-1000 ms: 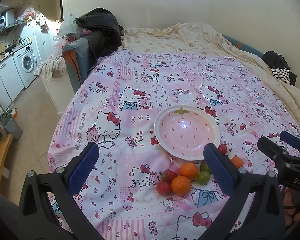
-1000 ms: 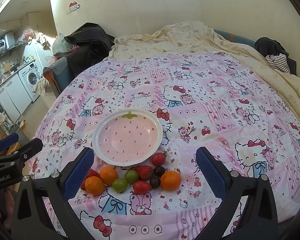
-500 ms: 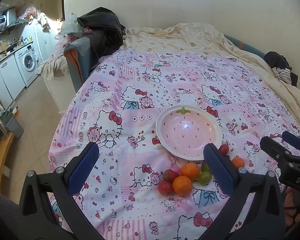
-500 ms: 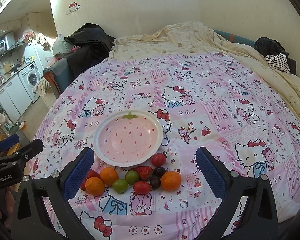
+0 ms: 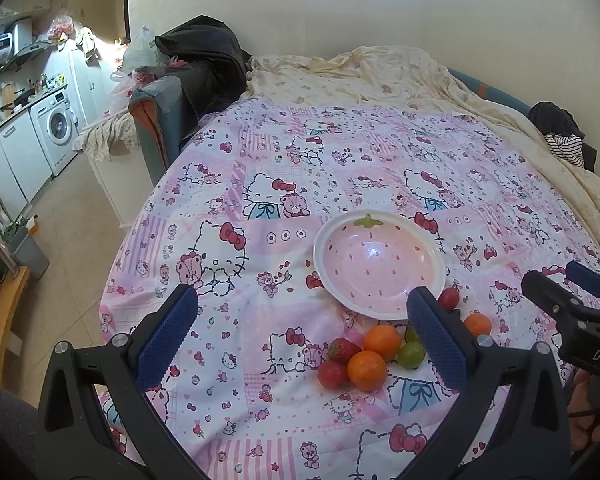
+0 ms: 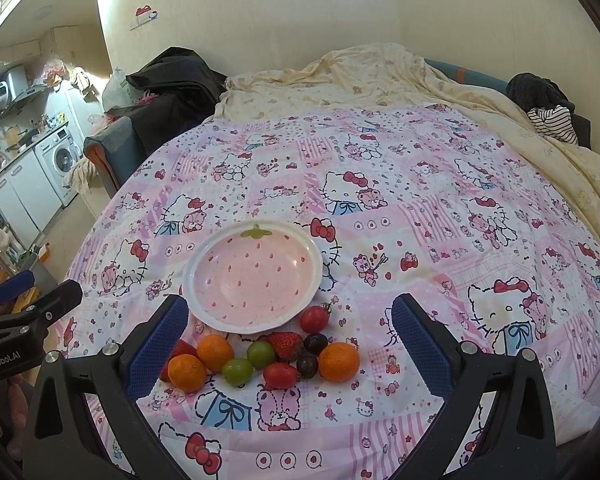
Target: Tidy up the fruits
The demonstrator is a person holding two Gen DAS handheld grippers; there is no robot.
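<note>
While both grippers hover with fingers apart, left gripper (image 5: 302, 332) and right gripper (image 6: 290, 336), the strawberry plate (image 6: 253, 276) lies empty on the bed (image 6: 440, 216), stem mark pointing away; fruits (image 6: 260, 358) form a sideways row just before its near rim, open quilt all around.

Left tool (image 5: 302, 336) wide open, empty; right tool (image 6: 290, 338) likewise.

— Any lettering on my feeds?
— Yes: in my right wrist view, the left gripper (image 6: 32, 300) body reads "GenRobot.AI". In the left view, the right gripper (image 5: 568, 284) shows "DAS", cut off.
</note>
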